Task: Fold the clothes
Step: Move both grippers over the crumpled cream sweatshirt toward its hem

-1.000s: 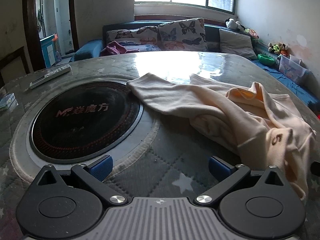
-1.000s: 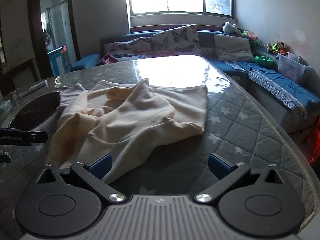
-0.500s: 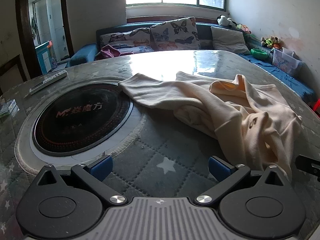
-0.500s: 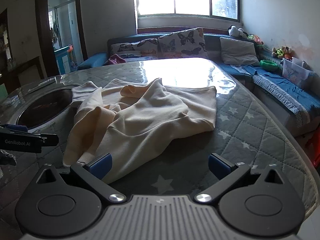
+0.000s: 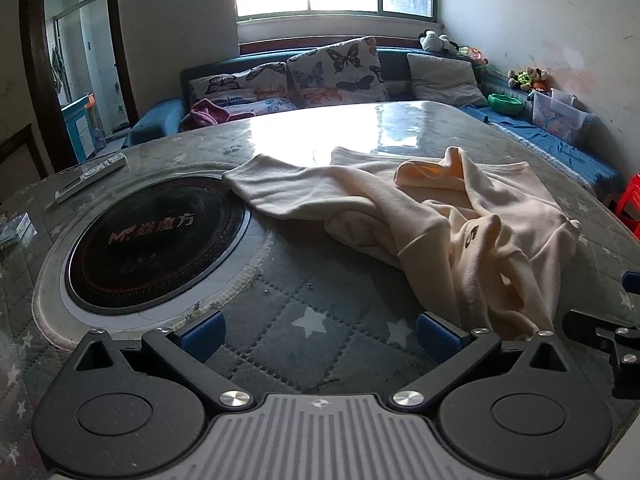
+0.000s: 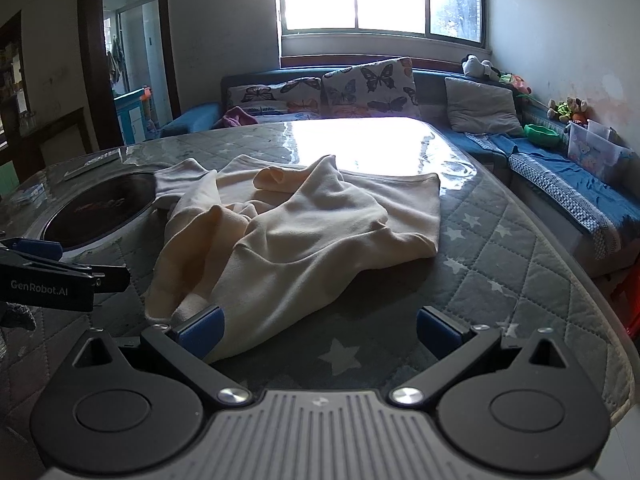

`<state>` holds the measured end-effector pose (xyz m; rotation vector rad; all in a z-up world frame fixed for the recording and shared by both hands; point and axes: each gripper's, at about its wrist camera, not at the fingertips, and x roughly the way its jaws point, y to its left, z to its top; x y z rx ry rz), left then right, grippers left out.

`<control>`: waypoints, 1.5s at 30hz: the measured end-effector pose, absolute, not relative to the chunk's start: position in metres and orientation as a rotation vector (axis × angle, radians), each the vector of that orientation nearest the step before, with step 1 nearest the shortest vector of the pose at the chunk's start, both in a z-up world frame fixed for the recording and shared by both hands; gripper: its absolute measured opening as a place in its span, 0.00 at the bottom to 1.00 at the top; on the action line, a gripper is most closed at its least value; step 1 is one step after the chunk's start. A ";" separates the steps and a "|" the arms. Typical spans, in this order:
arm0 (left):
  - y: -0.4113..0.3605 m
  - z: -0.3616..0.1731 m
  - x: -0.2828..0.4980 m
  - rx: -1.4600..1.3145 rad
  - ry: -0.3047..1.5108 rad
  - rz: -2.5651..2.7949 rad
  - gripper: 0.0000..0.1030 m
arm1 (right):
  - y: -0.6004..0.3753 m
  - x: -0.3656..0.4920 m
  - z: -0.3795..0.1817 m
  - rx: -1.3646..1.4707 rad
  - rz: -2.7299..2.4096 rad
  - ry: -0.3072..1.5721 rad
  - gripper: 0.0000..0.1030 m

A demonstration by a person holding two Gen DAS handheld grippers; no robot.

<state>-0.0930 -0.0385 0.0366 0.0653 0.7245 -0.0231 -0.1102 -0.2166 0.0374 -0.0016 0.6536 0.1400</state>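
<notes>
Both my left tongs [image 5: 318, 334] and right tongs [image 6: 318, 330] gape wide and empty; cream garment [image 6: 296, 236] at 12 o'clock looks soft, light, floppy, so I'd pinch its near hem.

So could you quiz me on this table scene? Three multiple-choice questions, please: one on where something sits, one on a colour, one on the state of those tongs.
1. Where does the cream shirt lie relative to the round black cooktop?
A. To its right, one sleeve reaching its rim
B. Fully covering it
C. On the sofa

2. What colour are the fingertips of the tongs?
A. Red
B. Blue
C. White

3. What state are the right tongs in?
A. Shut on the shirt
B. Open, holding nothing
C. Shut on a remote

Answers:
1 A: the left view shows the sleeve end at the cooktop's edge, the rest bunched to the right.
2 B: blue pads show in both views.
3 B: the jaws stand wide apart and the cloth is not pinched between them.
</notes>
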 end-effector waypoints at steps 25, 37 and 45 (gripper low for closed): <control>-0.048 0.042 -0.092 0.087 0.740 -0.041 1.00 | -0.209 -0.112 0.040 -0.016 0.164 0.649 1.00; -0.049 0.043 -0.083 0.087 0.753 -0.048 1.00 | -0.207 -0.102 0.042 -0.016 0.184 0.656 1.00; -0.048 0.048 -0.071 0.081 0.753 -0.052 1.00 | -0.205 -0.089 0.045 -0.028 0.194 0.656 1.00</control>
